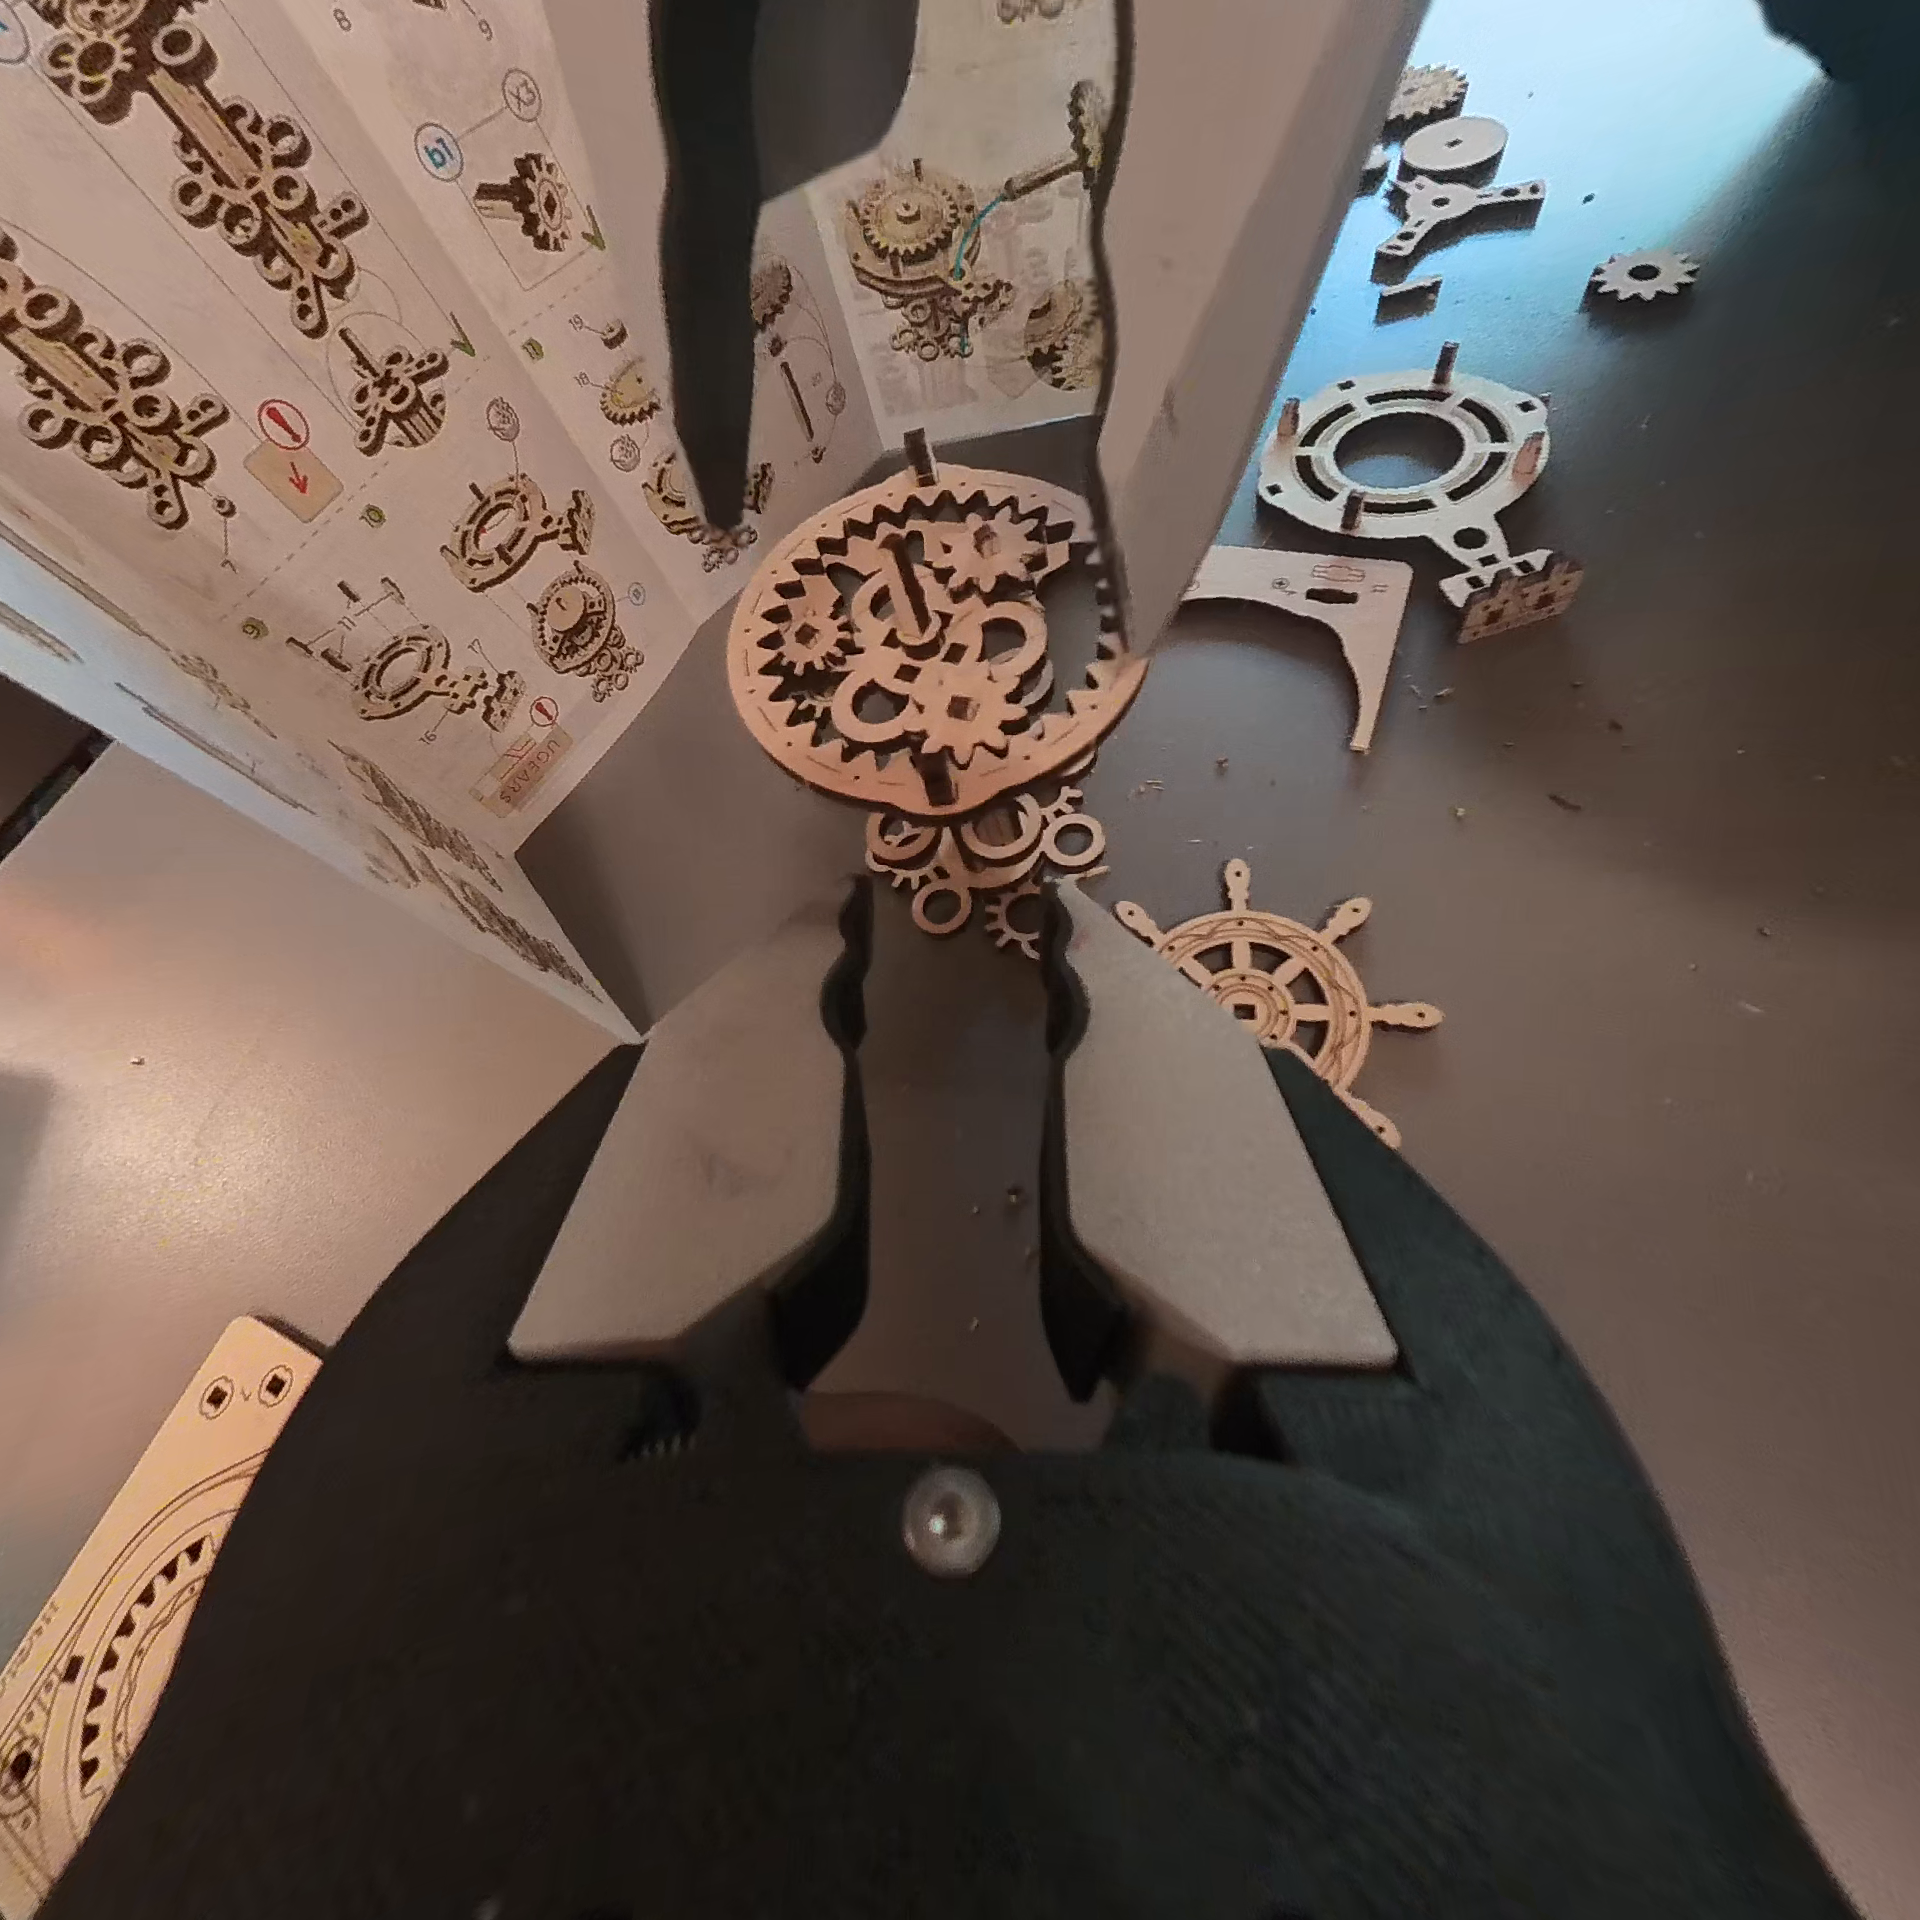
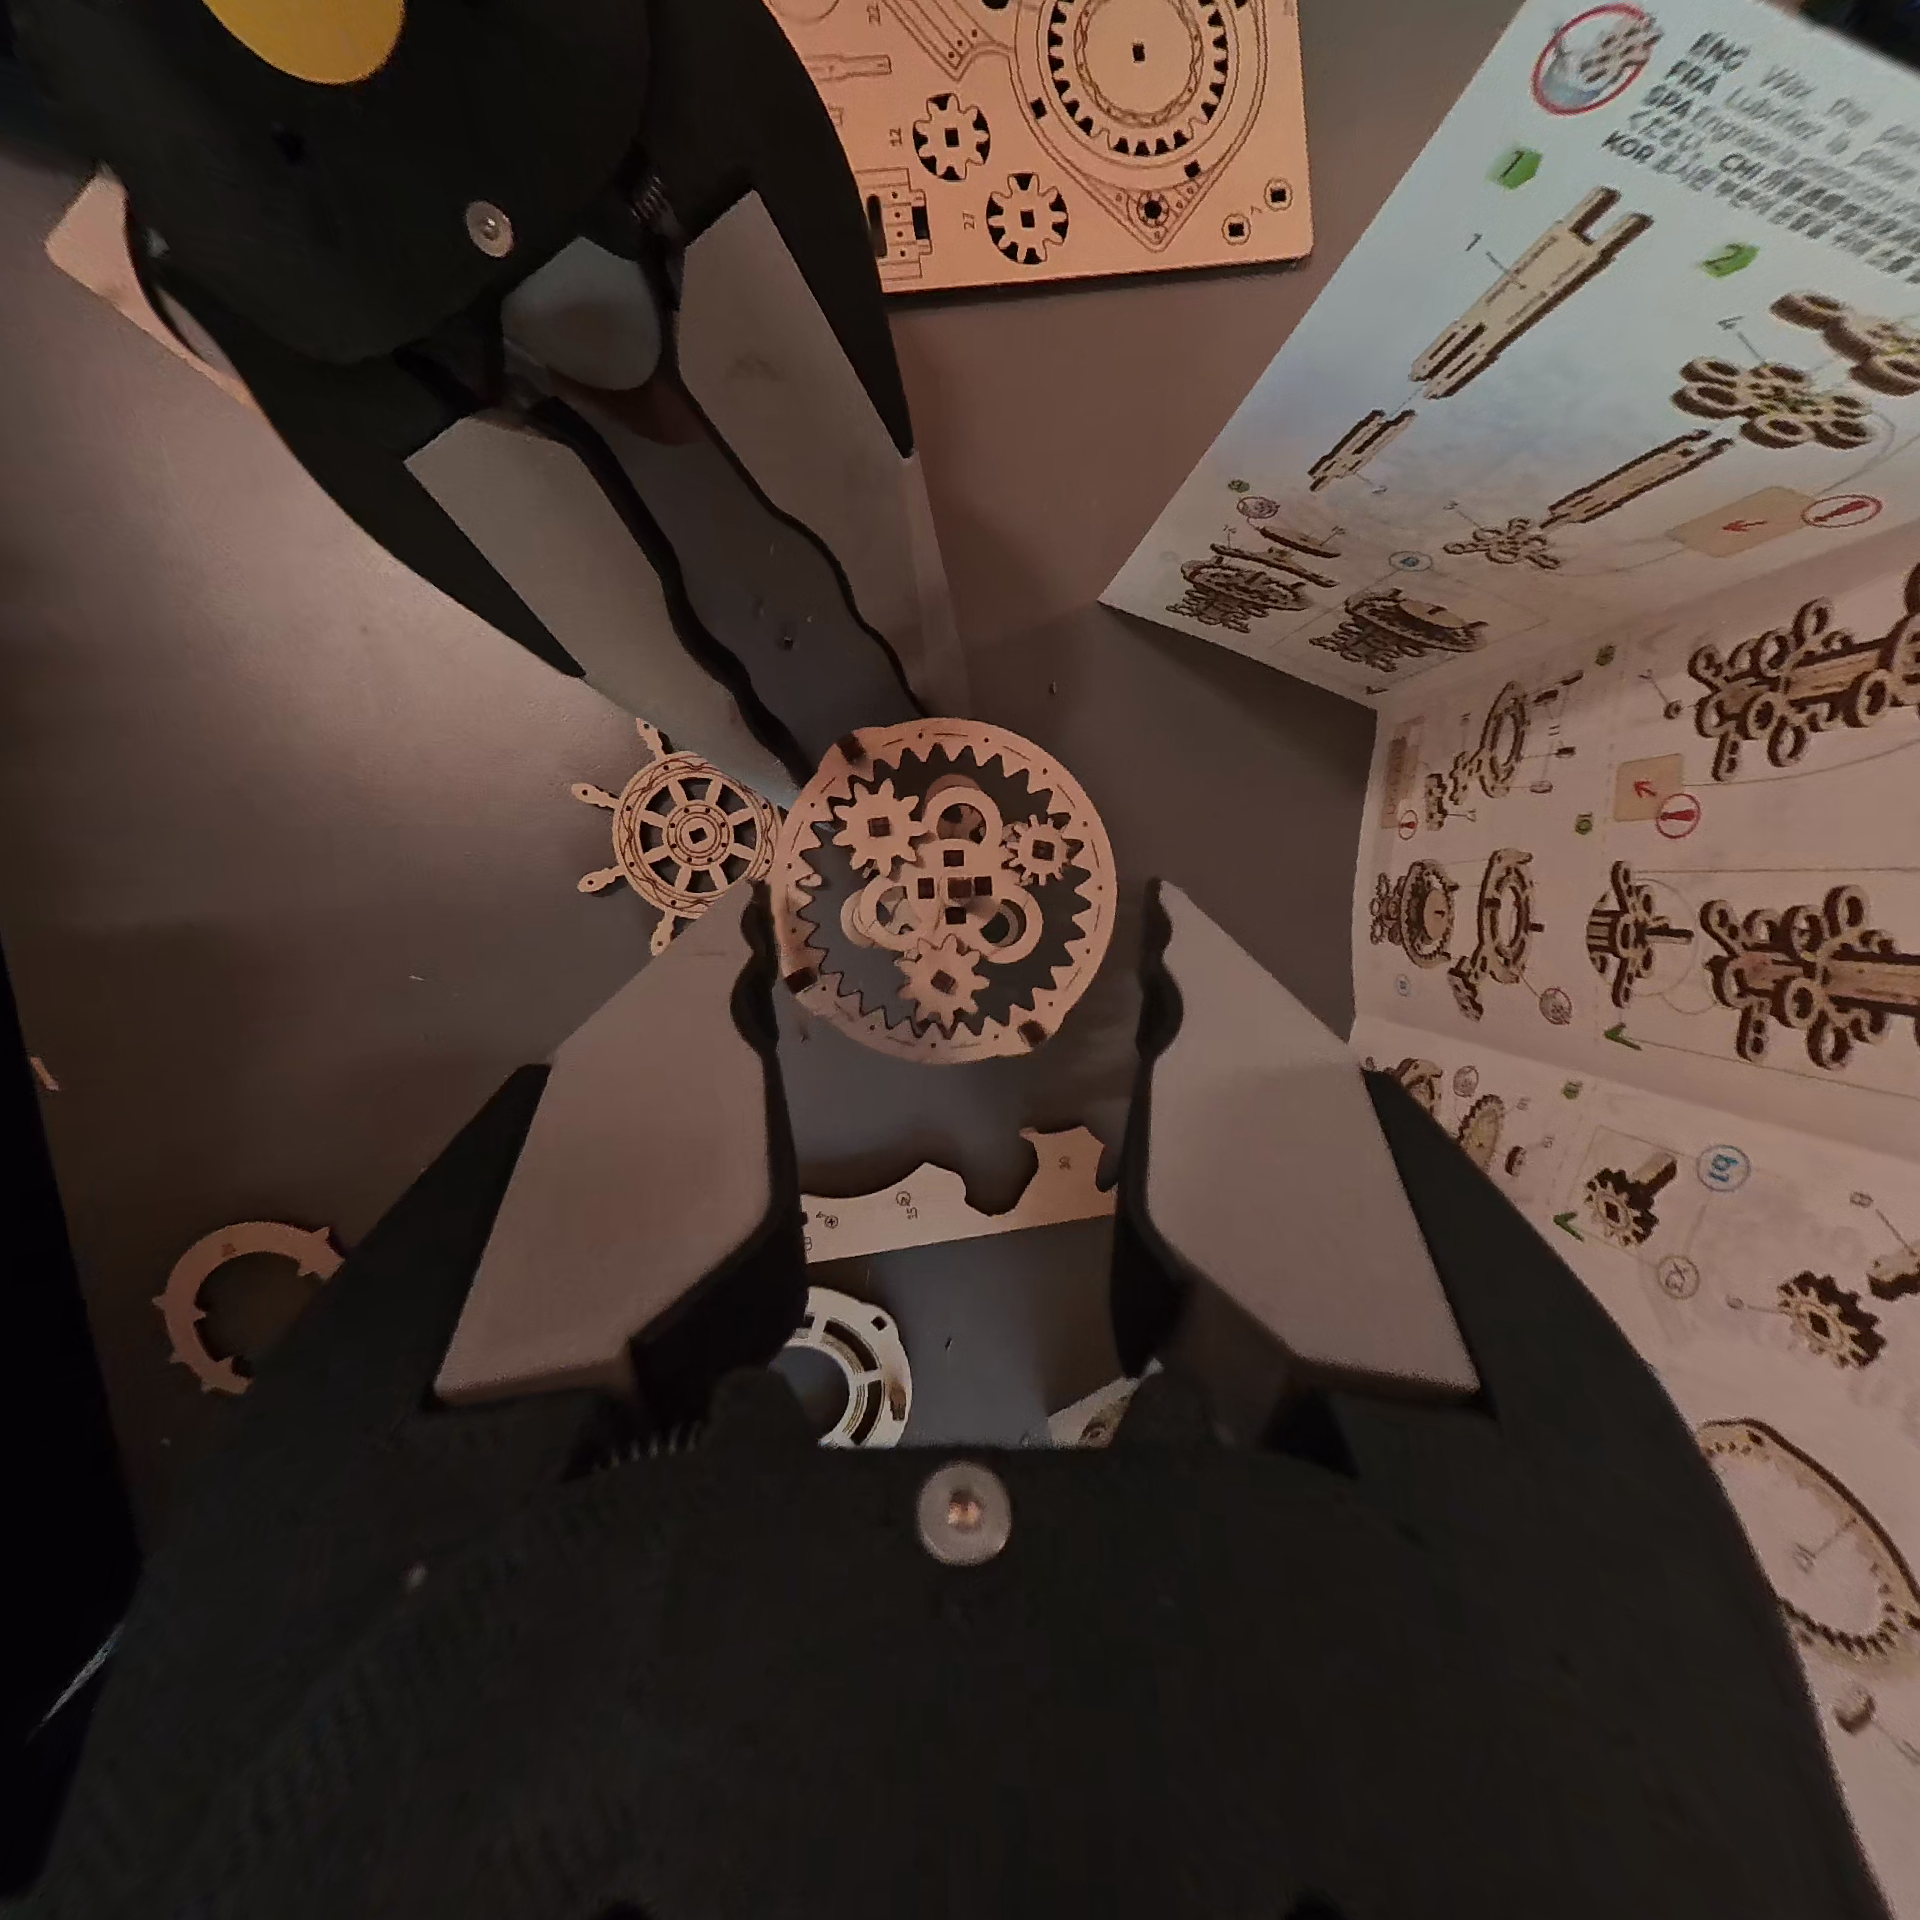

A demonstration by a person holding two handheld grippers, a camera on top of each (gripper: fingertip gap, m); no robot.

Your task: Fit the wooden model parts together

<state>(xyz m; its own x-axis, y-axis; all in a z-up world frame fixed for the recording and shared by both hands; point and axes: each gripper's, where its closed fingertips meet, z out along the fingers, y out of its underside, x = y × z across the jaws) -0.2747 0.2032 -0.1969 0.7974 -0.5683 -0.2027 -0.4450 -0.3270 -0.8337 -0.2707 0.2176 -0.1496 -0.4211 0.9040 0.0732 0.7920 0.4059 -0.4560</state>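
Note:
A wooden gear assembly [image 1: 935, 644], a ring gear disc with three small gears on a central shaft, is held tilted above the dark table. A cluster of rings [image 1: 977, 862] hangs under the disc. My left gripper [image 1: 956, 894] is shut on that lower cluster at its fingertips. In the right wrist view the left gripper reaches down from the top, its tips hidden behind the disc [image 2: 945, 894]. My right gripper [image 2: 956, 899] is open, its jaws straddling the disc rim; one pad touches the rim and the other stands just clear.
A ship's wheel part [image 1: 1278, 997] lies beside the assembly. A ring plate with pegs [image 1: 1397, 457], a loose gear [image 1: 1642, 275] and a three-armed part [image 1: 1455, 197] lie far right. The folded instruction sheet [image 2: 1662, 727] stands along one side. A punched wooden sheet [image 2: 1091, 135] lies beyond.

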